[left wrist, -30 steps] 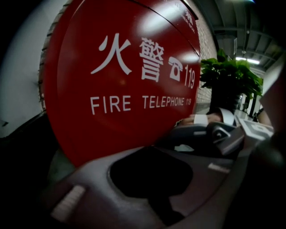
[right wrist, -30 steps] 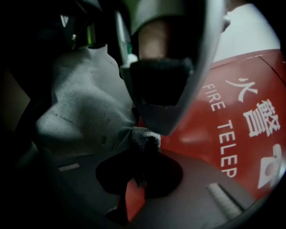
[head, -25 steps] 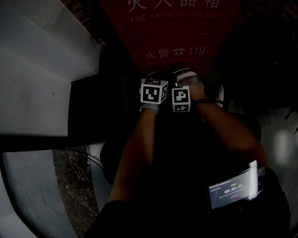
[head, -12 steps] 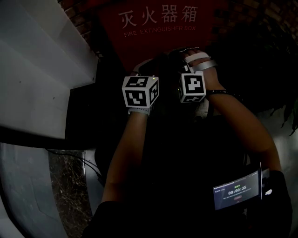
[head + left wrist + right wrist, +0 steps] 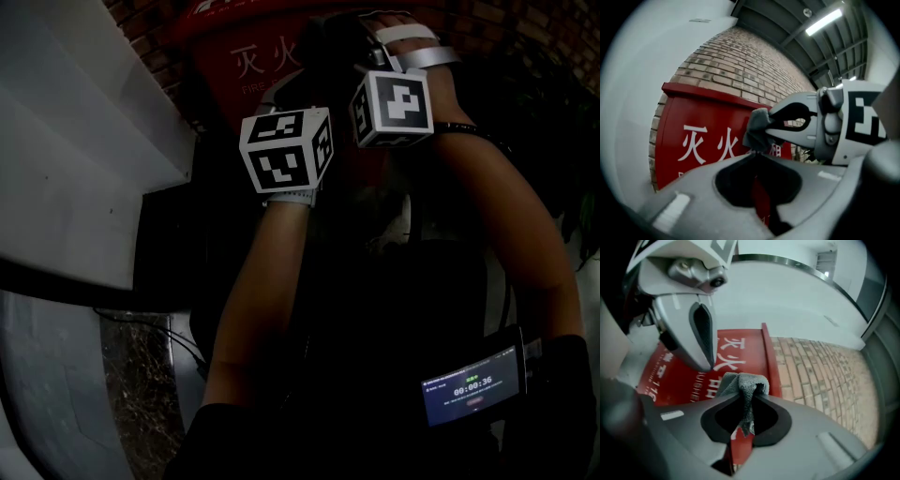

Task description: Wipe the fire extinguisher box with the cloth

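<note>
Brick wall (image 5: pixel 141 28) behind; head view shows both forearms (image 5: pixel 267 281) risen to the top of the fire extinguisher box (image 5: pixel 225 70). Left gripper view: left gripper (image 5: pixel 755 157) pinched together, empty. Right gripper view: right gripper (image 5: pixel 746 391) clamps the cloth (image 5: pixel 740 380) near the box's top edge, ready to wipe.

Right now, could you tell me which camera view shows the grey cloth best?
The right gripper view: the grey cloth sits close up, pinched in the right gripper. The left gripper view shows it side-on; the head view hides it.

fire extinguisher box (image 5: pixel 722 112) red, white lettering | cloth (image 5: pixel 743 380) grey | brick wall (image 5: pixel 740 61) tan-brown
</note>
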The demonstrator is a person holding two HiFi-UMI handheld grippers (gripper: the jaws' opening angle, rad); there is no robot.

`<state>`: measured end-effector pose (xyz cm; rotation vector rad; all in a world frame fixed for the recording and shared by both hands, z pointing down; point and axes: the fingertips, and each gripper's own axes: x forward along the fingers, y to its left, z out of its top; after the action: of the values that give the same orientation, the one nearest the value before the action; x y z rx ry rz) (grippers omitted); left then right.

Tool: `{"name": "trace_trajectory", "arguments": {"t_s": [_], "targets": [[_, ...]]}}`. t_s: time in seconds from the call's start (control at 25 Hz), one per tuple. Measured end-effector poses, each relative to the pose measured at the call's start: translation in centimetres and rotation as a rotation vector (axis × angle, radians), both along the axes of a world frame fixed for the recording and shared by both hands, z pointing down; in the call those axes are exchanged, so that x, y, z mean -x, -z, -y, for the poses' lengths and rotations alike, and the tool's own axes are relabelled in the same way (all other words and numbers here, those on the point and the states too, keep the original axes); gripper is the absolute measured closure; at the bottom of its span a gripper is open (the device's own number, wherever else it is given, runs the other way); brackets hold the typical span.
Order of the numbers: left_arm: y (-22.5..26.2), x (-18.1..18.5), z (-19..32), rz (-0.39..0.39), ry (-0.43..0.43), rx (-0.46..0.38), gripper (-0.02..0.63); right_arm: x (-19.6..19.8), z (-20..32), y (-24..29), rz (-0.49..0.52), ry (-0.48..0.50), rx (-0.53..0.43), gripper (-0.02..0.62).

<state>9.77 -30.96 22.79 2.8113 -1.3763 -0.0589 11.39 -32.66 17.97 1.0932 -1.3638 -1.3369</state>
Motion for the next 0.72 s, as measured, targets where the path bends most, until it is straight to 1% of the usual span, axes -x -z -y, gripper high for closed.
{"name": "trace_trajectory", "arguments": {"t_s": [0.16, 0.24, 0.32, 0.4, 0.52, 0.72], "targets": [[1.4, 0.0, 0.1, -0.015, 0.003, -0.027, 0.606, -0.2, 0.8, 2.0, -0.007, -0.008, -0.041, 0.561], [1.1, 0.2, 0.1, -0.018, 0.012, -0.032, 0.606, -0.2, 1.0, 1.9, -0.014, -0.01, -0.052, 0.561], [0.4, 0.3, 0.2, -0.004, 0.016, -0.032, 0.605, -0.1, 1.0, 1.5, -0.026, -0.01, -0.058, 0.563], [-0.7, 0.5, 0.3, 0.014, 0.02, -0.025, 0.605, 0.0, 1.0, 0.5, -0.041, -0.009, -0.046, 0.563], [-3.0, 0.9, 0.4, 0.021, 0.023, -0.004, 0.606, 0.2, 1.0, -1.8, -0.058, -0.005, -0.018, 0.563], [-7.5, 1.4, 0.5, 0.047, 0.026, 0.055, 0.605, 0.3, 0.8, -5.9, -0.049, -0.005, 0.053, 0.563]]}}
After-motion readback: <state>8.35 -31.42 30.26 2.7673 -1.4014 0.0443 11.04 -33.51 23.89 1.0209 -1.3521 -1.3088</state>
